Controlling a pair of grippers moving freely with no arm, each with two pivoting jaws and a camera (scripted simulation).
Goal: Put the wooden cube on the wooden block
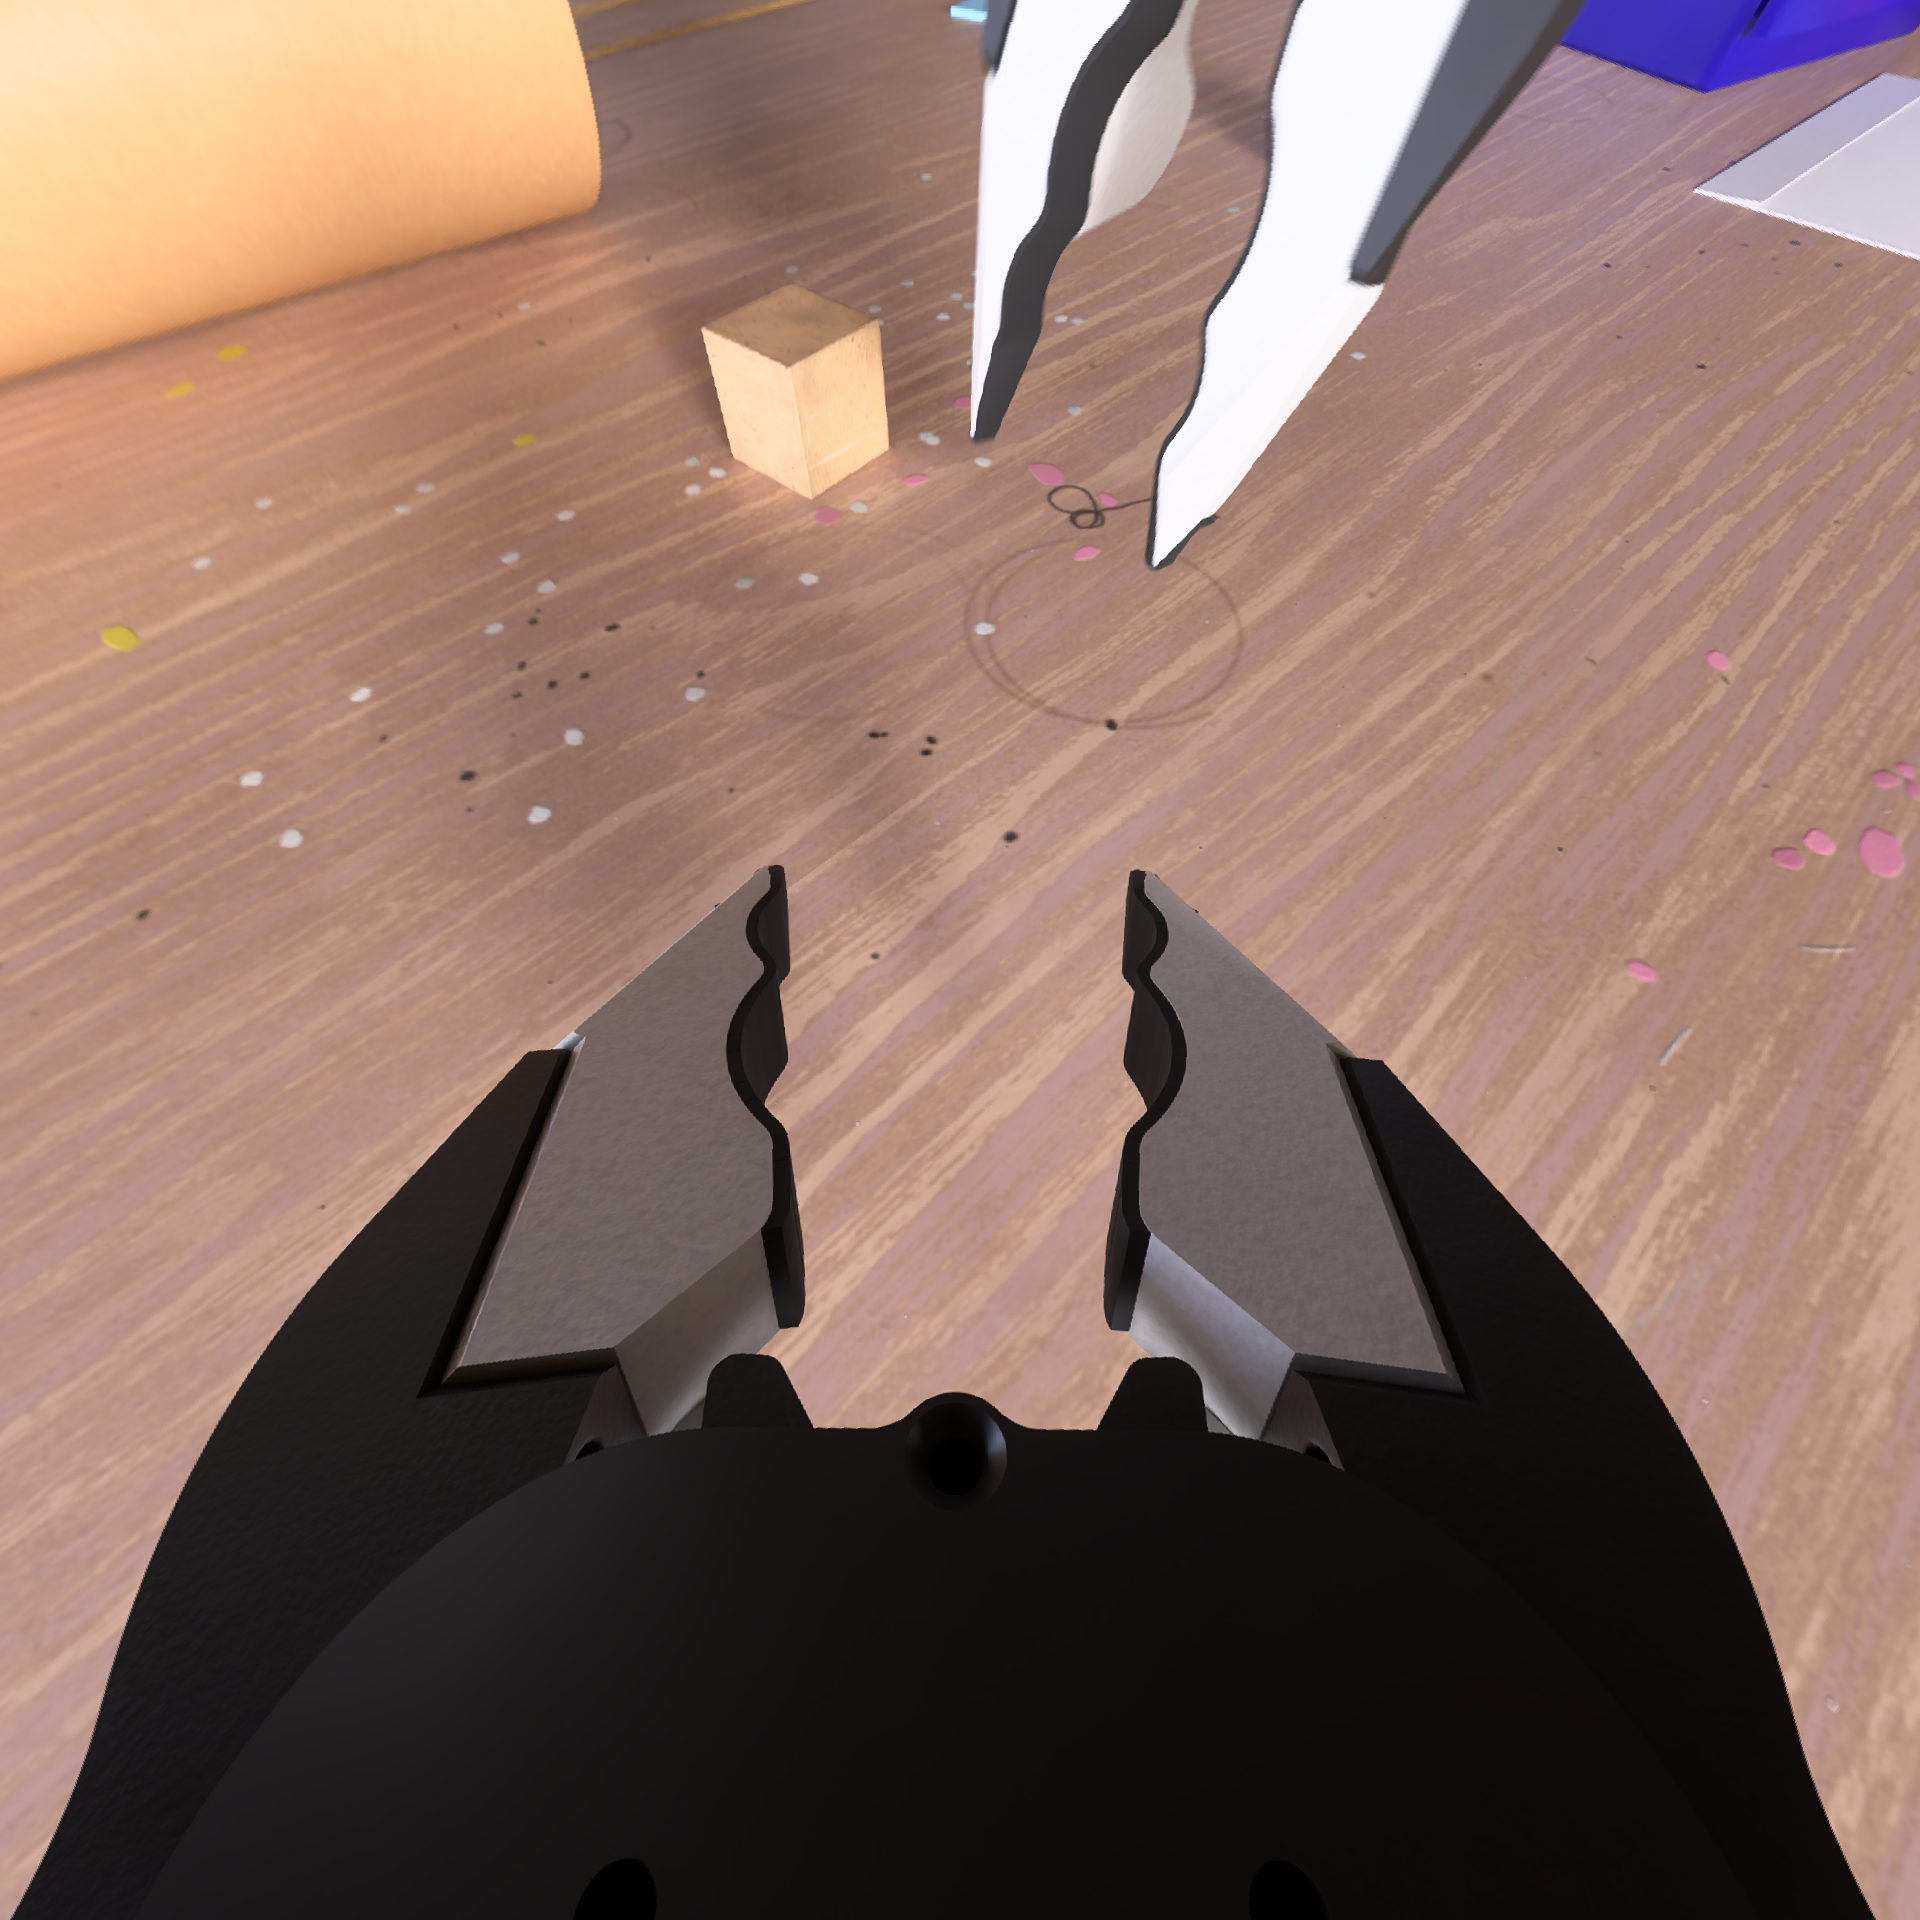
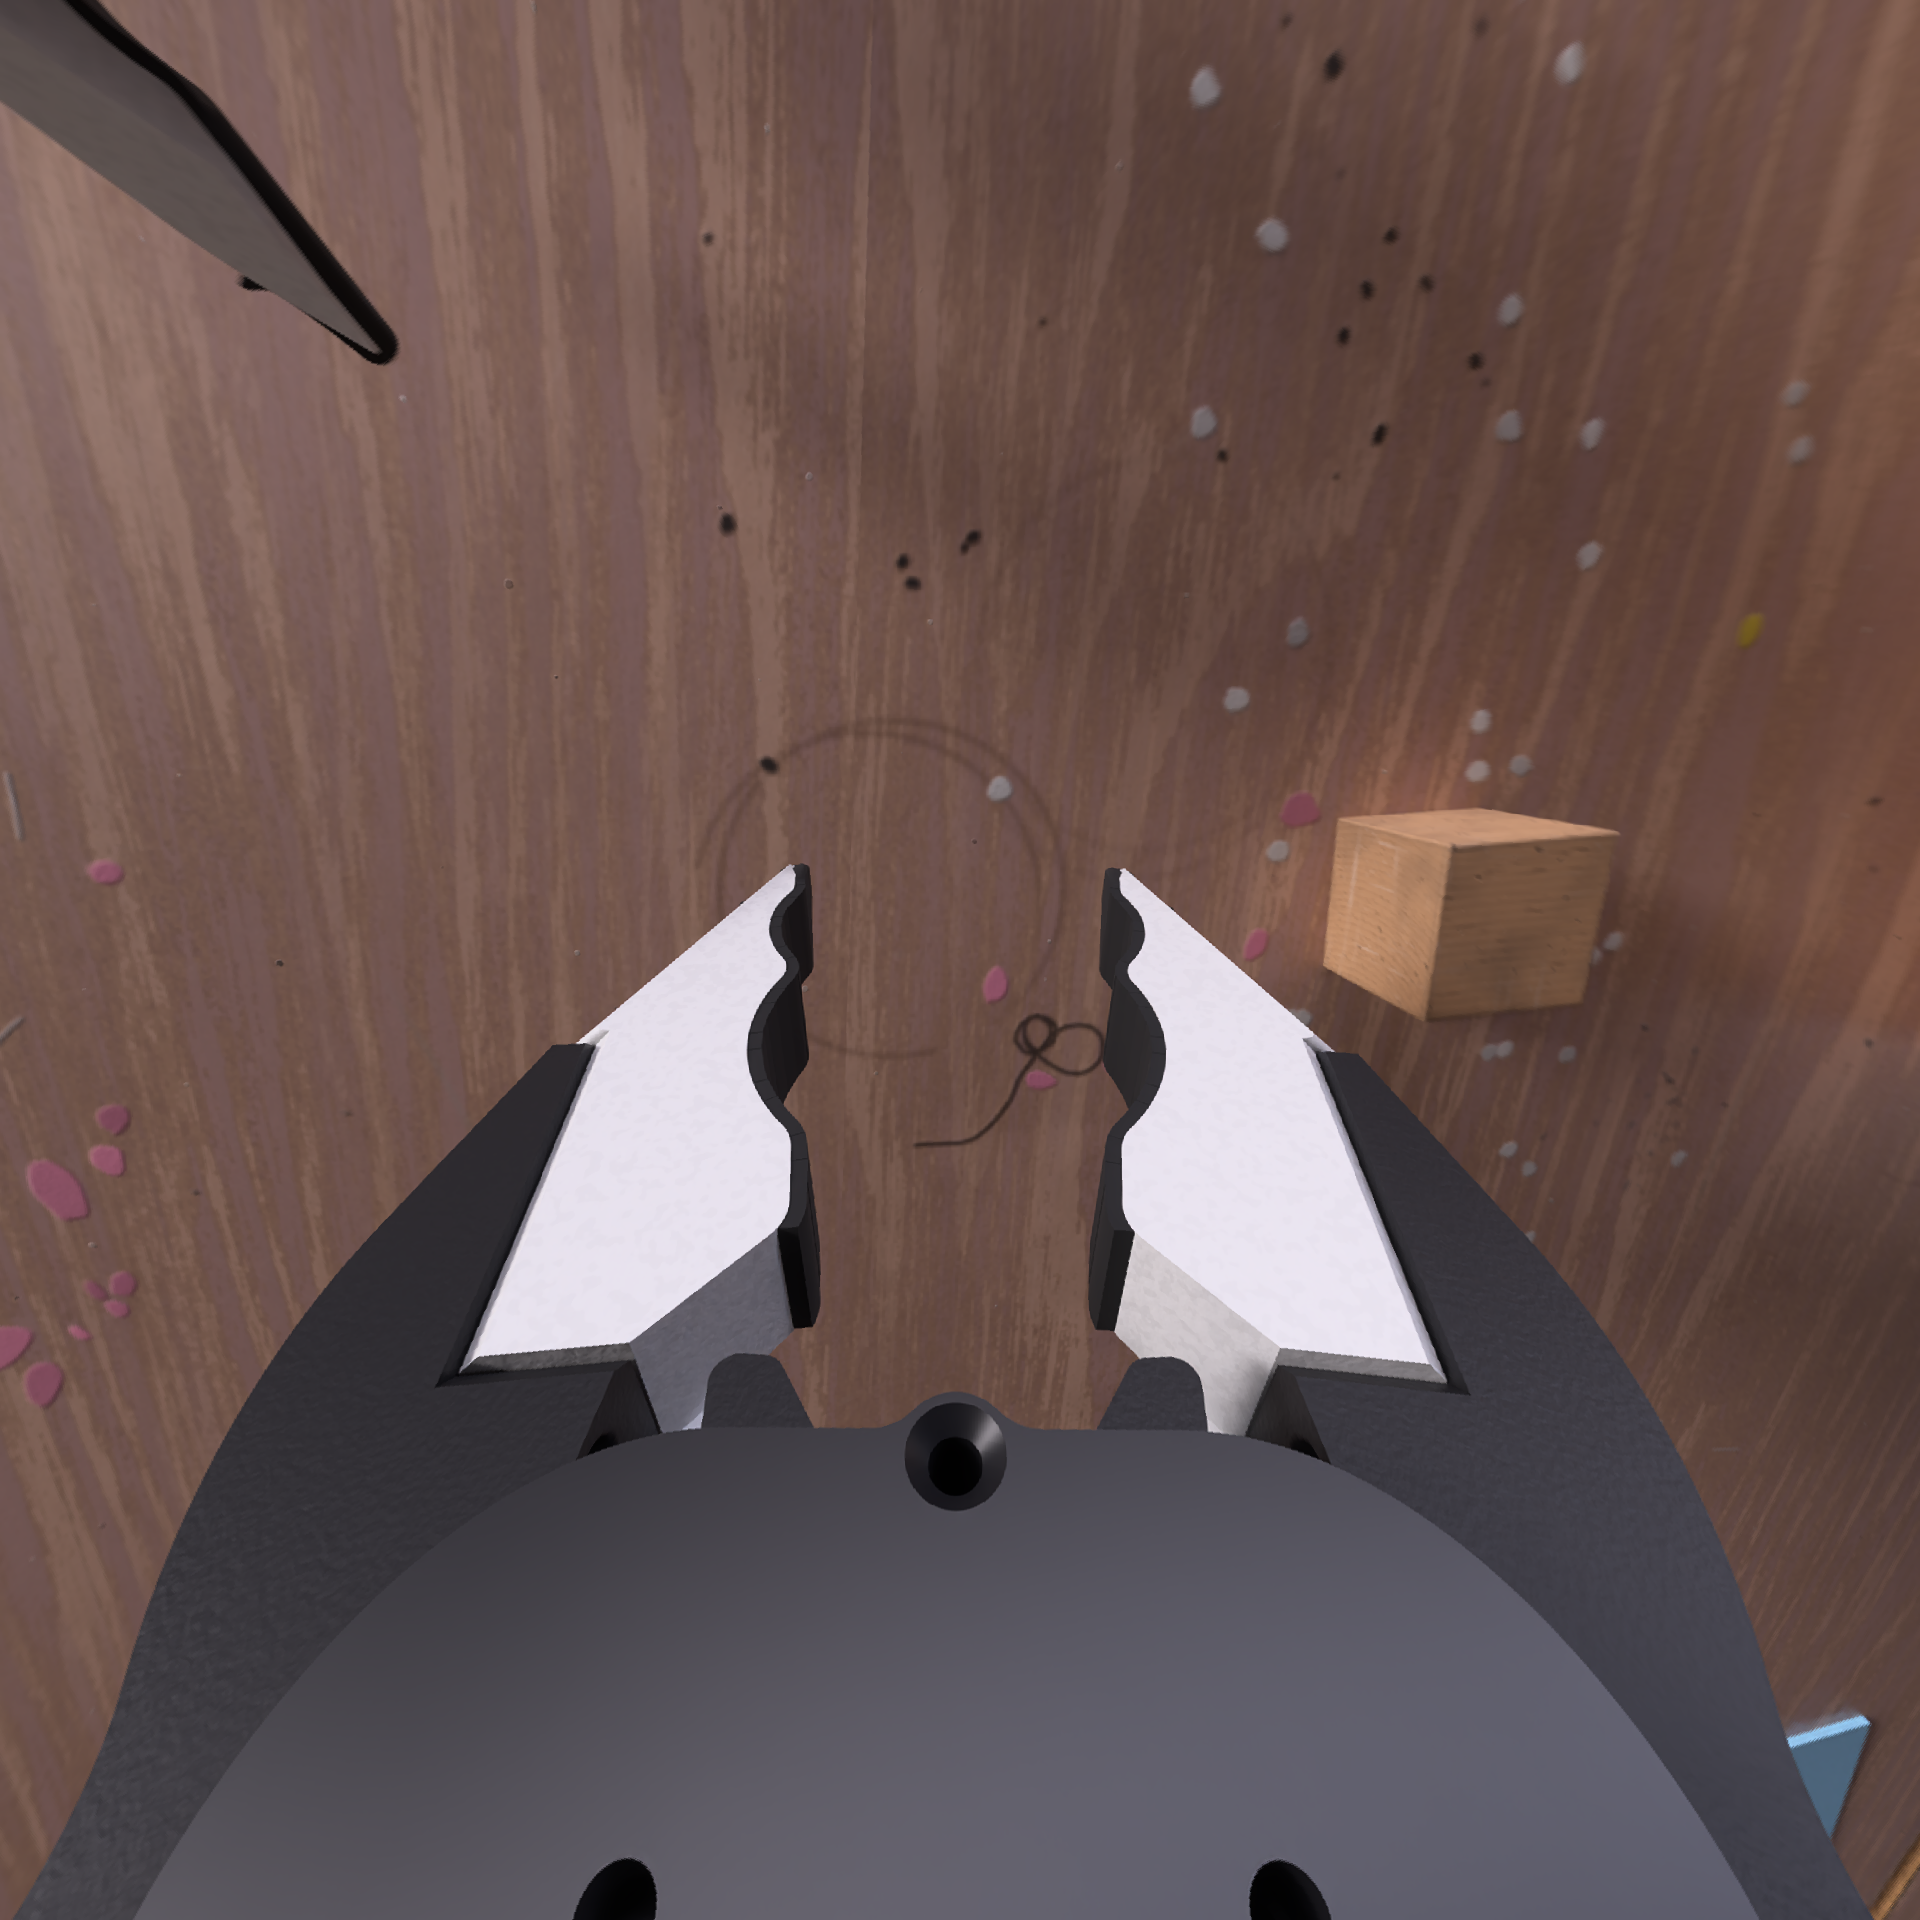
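Paint-flecked wooden worktop (image 1: pixel 1455 1039) fills both views. Nearest in the left wrist view, the left gripper (image 1: pixel 956 883) hovers with jaws spread and empty. Beyond it, toward 12 o'clock, the right gripper (image 1: pixel 1070 499) points down at the worktop, jaws spread, holding nothing. The wooden cube (image 1: pixel 800 390) stands just beside it, at 3 o'clock in the right wrist view (image 2: pixel 1465 914). No wooden block shows. Judged next: shift the right gripper sideways to straddle the cube squarely before closing.

Matt wooden cube (image 1: pixel 798 390), speckled wood-grain table (image 1: pixel 1351 935)
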